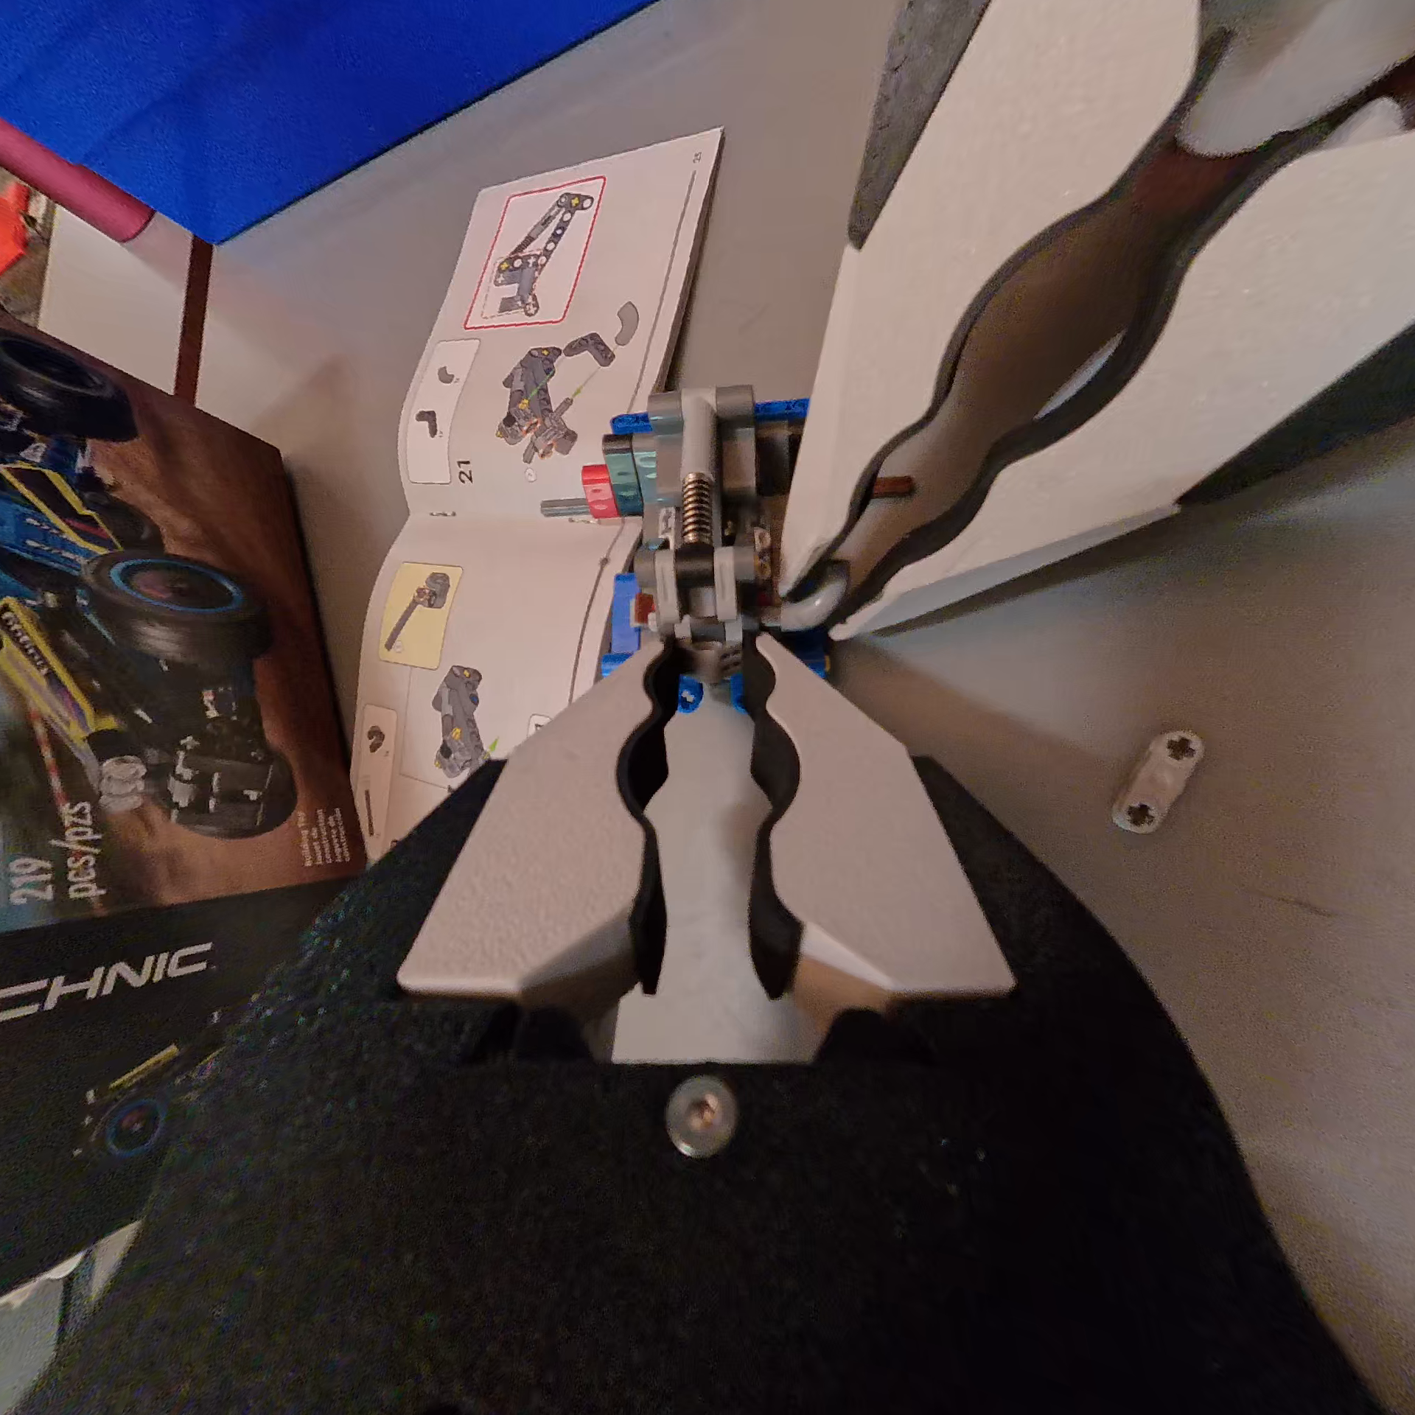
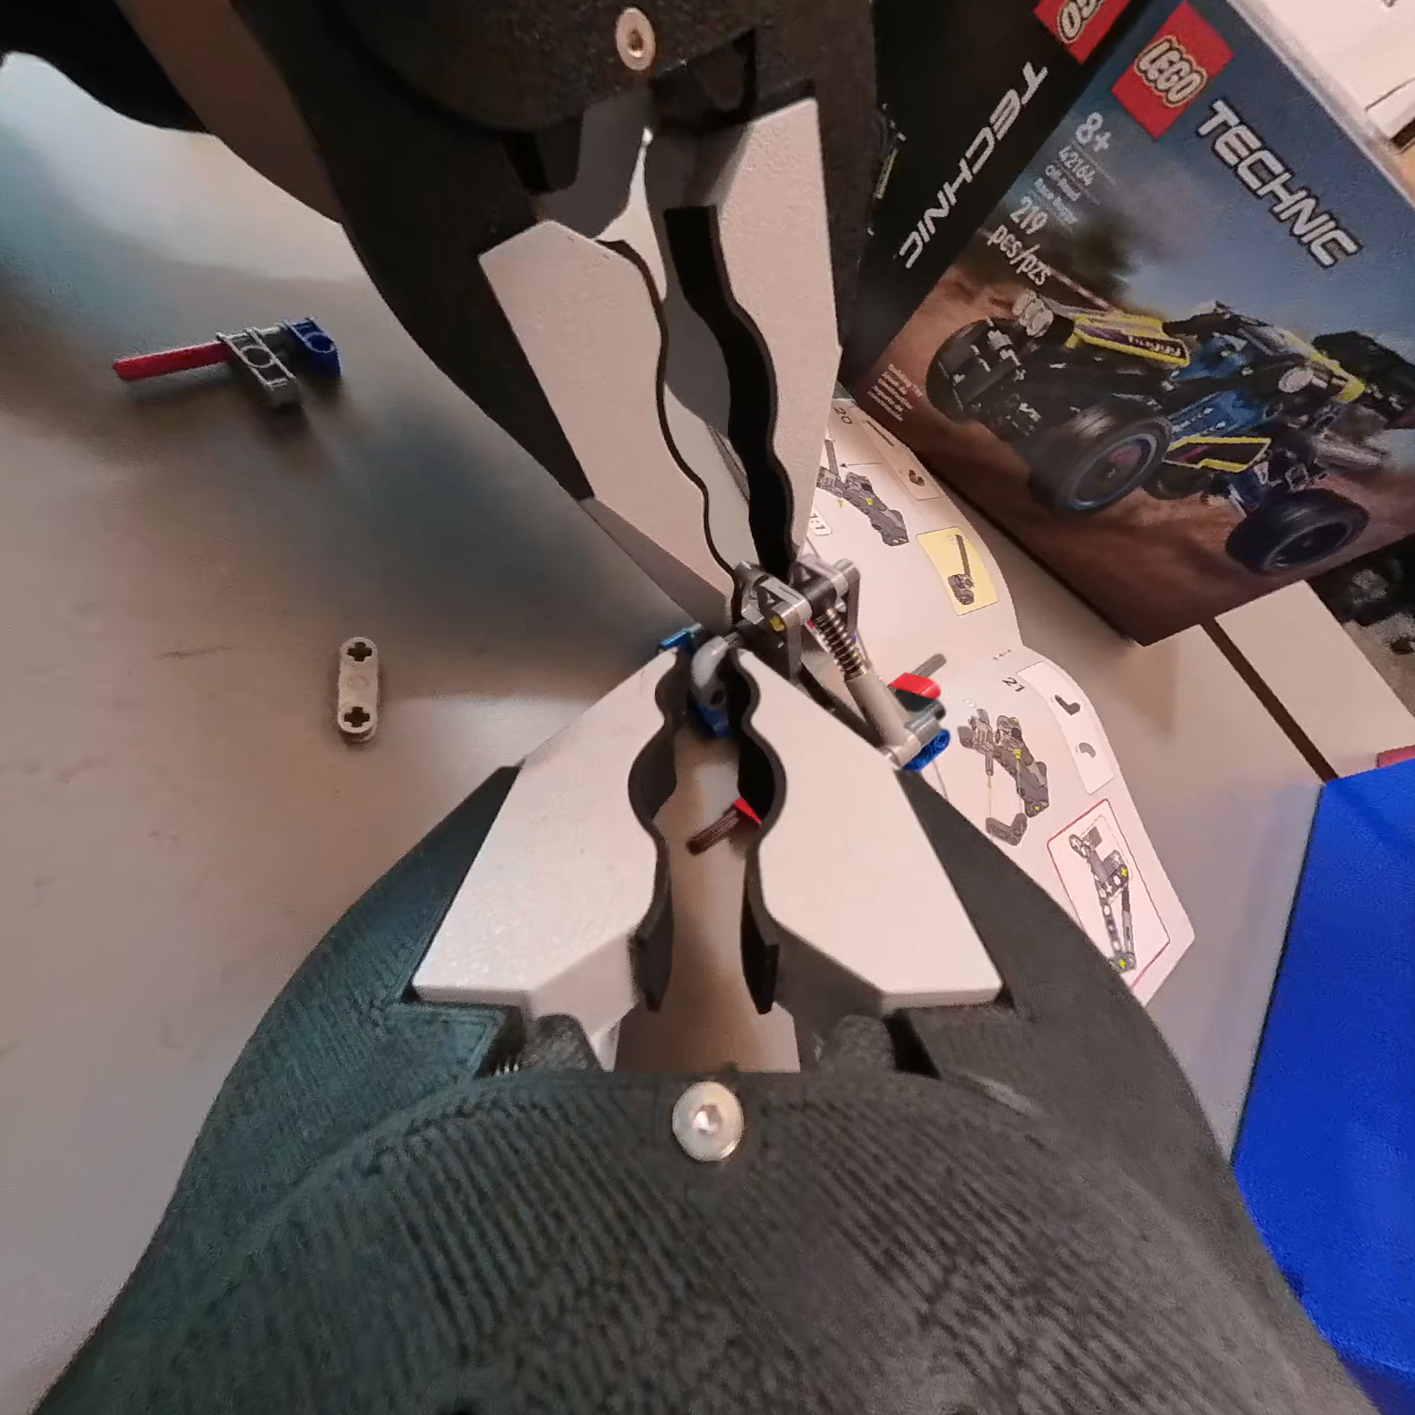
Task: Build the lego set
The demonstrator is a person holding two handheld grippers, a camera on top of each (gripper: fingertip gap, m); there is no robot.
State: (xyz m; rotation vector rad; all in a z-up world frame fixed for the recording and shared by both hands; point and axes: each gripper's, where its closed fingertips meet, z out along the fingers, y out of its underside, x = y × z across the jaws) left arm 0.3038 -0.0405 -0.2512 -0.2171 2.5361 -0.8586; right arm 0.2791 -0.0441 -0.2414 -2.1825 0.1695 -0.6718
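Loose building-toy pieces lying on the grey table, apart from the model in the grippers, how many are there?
2. A flat light-grey two-hole connector lies alone left of the grippers. A small red-axle, grey and blue sub-assembly lies farther off, upper left. More may hide beneath the grippers.

Warm, rather dim indoor light falls on my desk (image 2: 191, 880), leaving soft dark shadows under my fingers (image 2: 536, 880). Both wide-angle views bend straight lines hard at the edges. The other gripper (image 1: 1072, 306) looms close, blurred and washed pale. The desk's far left corner smears out of focus.
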